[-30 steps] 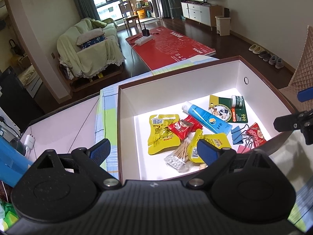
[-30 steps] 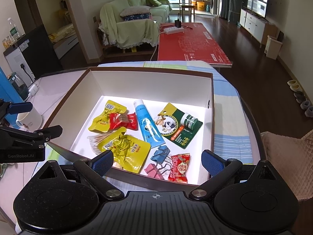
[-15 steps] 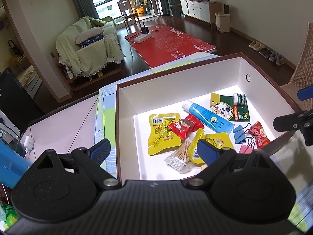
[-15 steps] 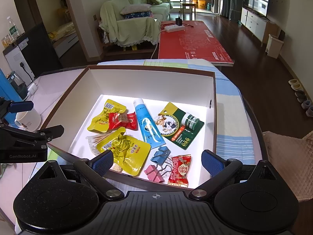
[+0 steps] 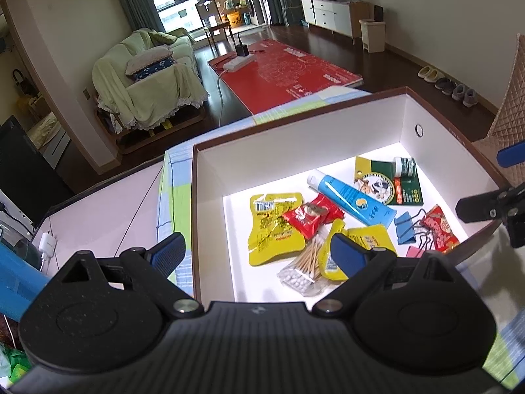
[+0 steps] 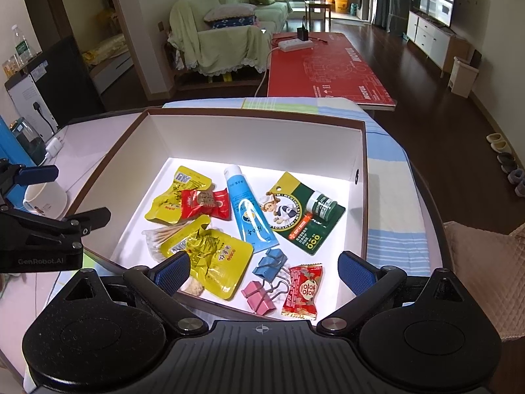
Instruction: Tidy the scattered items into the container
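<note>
Between the spread, empty fingers of the right gripper (image 6: 264, 271) lie the binder clips (image 6: 267, 274) and red candy (image 6: 302, 290), just ahead and below, inside the box (image 6: 249, 113). The left gripper (image 5: 256, 254), also spread and empty, hangs over the near-left corner. Every item seems already inside; the blue tube (image 6: 247, 210) points away.

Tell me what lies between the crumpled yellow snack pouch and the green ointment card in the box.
The blue and white tube lies between the crumpled yellow snack pouch and the green ointment card, on the white box floor; right wrist view shows it best.
</note>
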`<state>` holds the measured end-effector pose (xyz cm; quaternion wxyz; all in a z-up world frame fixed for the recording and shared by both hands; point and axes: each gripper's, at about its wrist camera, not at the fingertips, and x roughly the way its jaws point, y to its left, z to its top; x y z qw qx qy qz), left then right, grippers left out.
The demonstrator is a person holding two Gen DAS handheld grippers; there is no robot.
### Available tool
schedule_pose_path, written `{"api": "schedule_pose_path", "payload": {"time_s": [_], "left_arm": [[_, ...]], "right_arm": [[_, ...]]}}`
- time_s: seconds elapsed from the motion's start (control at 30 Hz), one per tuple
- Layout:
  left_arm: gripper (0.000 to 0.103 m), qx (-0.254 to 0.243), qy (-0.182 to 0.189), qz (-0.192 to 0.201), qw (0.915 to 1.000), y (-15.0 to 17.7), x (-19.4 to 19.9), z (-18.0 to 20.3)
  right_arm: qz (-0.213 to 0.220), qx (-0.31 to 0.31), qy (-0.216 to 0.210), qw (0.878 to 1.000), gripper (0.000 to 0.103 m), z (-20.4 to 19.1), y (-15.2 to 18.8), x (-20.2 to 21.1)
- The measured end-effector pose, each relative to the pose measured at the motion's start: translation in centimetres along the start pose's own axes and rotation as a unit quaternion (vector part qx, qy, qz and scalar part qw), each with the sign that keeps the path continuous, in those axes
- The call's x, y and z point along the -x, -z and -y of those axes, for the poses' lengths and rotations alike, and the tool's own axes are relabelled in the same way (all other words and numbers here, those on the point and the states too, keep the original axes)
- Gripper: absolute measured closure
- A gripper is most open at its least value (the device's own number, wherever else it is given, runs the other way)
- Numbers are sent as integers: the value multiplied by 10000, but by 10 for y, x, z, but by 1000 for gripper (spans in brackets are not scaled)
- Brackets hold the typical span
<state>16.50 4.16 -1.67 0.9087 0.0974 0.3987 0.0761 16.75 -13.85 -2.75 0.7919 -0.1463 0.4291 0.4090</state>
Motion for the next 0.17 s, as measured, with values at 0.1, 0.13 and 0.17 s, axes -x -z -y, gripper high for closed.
{"api": "schedule_pose_path", "payload": {"time_s": [0.1, 0.13, 0.17], "left_arm": [[9, 64, -23, 45, 10000, -3, 0, -1], [9, 60, -36, 58, 10000, -3, 1, -1], [9, 46, -30, 78, 10000, -4, 1, -1]], "right_arm": [[7, 4, -5, 10000, 4, 0, 0, 0], [13, 3, -10, 10000, 4, 0, 1, 0], [20, 1, -14, 10000, 4, 0, 1, 0]]}}
